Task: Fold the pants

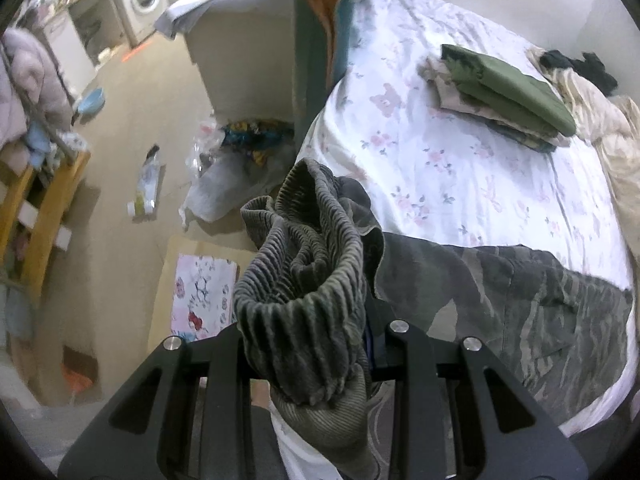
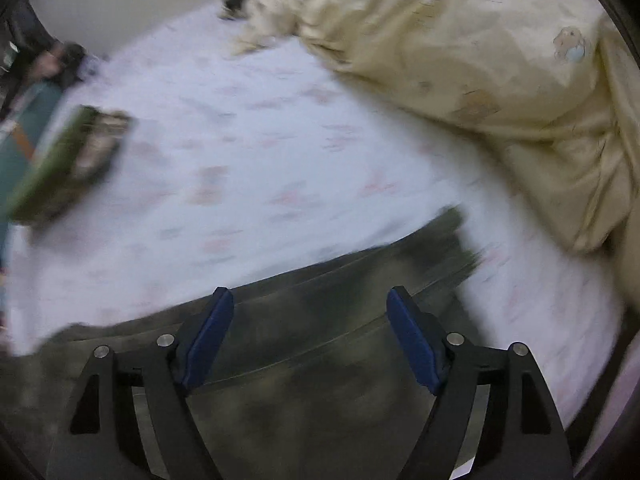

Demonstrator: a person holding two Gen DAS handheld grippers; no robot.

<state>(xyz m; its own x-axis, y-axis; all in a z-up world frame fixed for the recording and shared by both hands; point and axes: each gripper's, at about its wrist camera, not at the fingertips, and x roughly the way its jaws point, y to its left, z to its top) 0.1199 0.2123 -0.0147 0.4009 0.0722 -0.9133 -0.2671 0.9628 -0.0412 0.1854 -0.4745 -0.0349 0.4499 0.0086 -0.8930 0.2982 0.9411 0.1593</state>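
Now: early fold | left hand-held gripper [image 1: 320, 344] clamps pants [image 1: 520, 300] waistband (bunched) | right hand-held gripper [image 2: 310, 336] wide apart, empty, probably above leg | next: grip leg on bed [image 1: 460, 168].

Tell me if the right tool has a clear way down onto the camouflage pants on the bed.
Probably yes. The right tool is open and empty, directly over the camouflage pants, and nothing shows between its blue pads and the cloth. The view is blurred, so whether it already touches is unclear.
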